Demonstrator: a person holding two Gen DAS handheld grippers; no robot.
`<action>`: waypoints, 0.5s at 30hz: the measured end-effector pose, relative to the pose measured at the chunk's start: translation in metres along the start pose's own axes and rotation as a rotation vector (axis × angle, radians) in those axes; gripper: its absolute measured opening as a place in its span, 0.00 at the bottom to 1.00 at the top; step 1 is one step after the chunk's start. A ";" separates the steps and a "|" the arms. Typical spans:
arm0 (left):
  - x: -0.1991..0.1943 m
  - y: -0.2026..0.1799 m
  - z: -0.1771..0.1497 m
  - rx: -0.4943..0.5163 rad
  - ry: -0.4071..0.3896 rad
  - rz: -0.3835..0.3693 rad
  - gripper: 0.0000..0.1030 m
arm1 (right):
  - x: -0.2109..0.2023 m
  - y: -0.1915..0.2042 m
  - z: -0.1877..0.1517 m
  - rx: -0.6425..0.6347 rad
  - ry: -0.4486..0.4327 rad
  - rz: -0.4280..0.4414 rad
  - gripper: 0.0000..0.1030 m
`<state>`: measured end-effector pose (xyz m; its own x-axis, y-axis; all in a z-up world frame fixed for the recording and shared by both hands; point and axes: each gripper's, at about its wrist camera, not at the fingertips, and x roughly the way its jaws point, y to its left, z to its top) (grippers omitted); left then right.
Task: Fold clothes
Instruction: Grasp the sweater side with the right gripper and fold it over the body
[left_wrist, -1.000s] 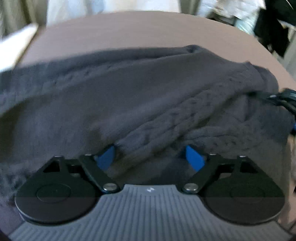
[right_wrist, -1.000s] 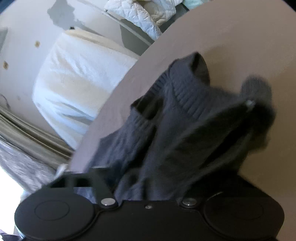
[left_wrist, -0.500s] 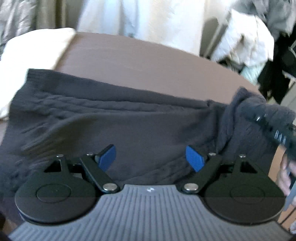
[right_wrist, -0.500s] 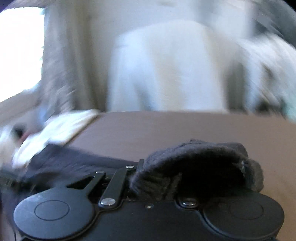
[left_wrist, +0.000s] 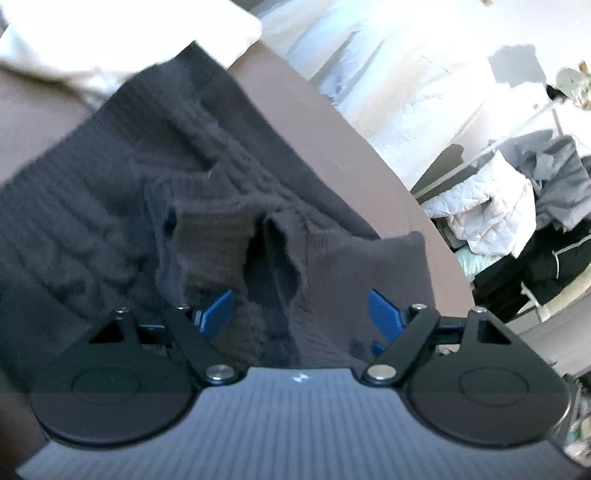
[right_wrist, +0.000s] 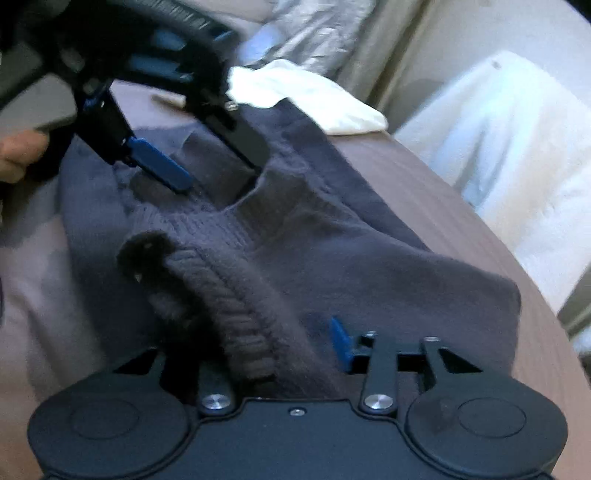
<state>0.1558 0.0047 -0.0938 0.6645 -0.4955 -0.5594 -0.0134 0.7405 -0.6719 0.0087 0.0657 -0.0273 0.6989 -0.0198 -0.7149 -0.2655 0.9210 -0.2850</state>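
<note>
A dark grey cable-knit sweater (left_wrist: 155, 177) lies on the brown table (left_wrist: 332, 133), folded over itself. It also fills the right wrist view (right_wrist: 351, 251). My left gripper (left_wrist: 301, 312) is open, its blue pads wide apart just above a ribbed fold of the sweater; it shows in the right wrist view (right_wrist: 207, 162) at upper left, open over the knit. My right gripper (right_wrist: 280, 343) is open: one blue pad (right_wrist: 340, 343) shows, the other is hidden under a ribbed edge of the sweater (right_wrist: 221, 295) draped over the jaws.
A white cloth (right_wrist: 314, 99) lies on the table beyond the sweater, also in the left wrist view (left_wrist: 122, 40). A white-covered chair (right_wrist: 517, 147) stands past the table's edge. Piled clothes (left_wrist: 517, 206) lie off the table to the right.
Both grippers swung round over the sweater. The right gripper, shut on a bunched sweater part before, now stands open with the knit draped over it. The sweater lies folded over.
</note>
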 end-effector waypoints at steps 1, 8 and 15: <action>0.003 -0.001 0.001 0.010 0.005 0.003 0.79 | -0.007 -0.006 -0.001 0.051 0.001 0.049 0.49; 0.015 -0.003 -0.004 0.090 0.012 0.060 0.79 | -0.066 -0.056 -0.036 0.492 -0.083 0.617 0.60; 0.016 -0.019 -0.007 0.177 -0.054 0.060 0.80 | -0.073 -0.115 -0.044 0.507 -0.099 0.161 0.66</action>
<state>0.1613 -0.0209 -0.0937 0.7056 -0.4267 -0.5657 0.0744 0.8386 -0.5397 -0.0412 -0.0564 0.0297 0.7418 0.1516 -0.6533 -0.0378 0.9820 0.1850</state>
